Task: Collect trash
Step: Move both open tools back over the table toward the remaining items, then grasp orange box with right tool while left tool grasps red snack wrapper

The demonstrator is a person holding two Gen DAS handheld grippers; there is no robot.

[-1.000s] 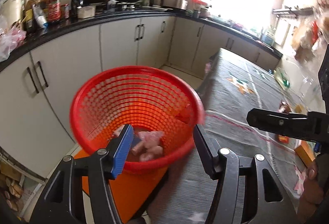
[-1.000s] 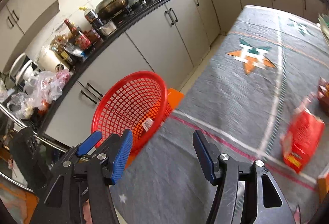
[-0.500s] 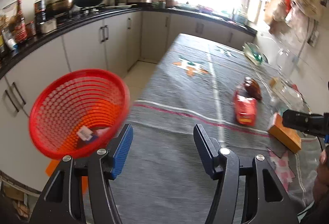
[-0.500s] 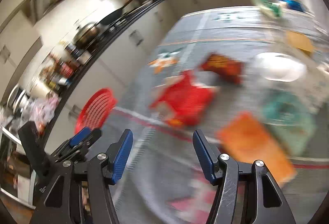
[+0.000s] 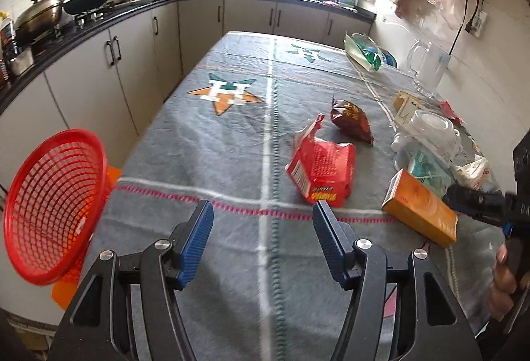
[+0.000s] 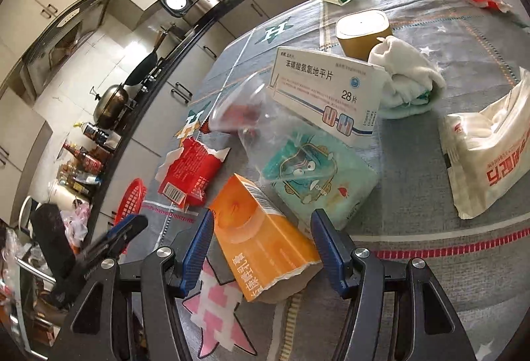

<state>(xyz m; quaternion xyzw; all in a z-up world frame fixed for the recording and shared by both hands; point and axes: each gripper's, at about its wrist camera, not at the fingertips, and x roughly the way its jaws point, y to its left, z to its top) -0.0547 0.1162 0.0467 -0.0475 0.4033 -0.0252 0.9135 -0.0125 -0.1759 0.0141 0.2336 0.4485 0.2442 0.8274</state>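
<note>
A red mesh basket (image 5: 49, 205) hangs off the table's left edge; it also shows small in the right wrist view (image 6: 131, 198). My left gripper (image 5: 260, 241) is open and empty above the grey tablecloth, short of a torn red snack bag (image 5: 319, 169) and a dark red bag (image 5: 351, 119). My right gripper (image 6: 260, 248) is open with its fingers on either side of a torn orange carton (image 6: 261, 235), which lies flat on the cloth and shows in the left wrist view (image 5: 419, 207). The red bag (image 6: 190, 174) lies left of it.
Right side of the table holds a medicine box (image 6: 326, 96), a teal packet (image 6: 318, 175), a clear plastic bag (image 6: 251, 116), a white tissue pack (image 6: 490, 145), a cloth (image 6: 407, 79), a tan canister (image 6: 362, 33) and a glass jug (image 5: 427, 66). Kitchen counters (image 5: 109, 16) run along the left.
My left gripper swung right from over the basket to face the table's trash. My right gripper swept right across the table and came down over the orange carton.
</note>
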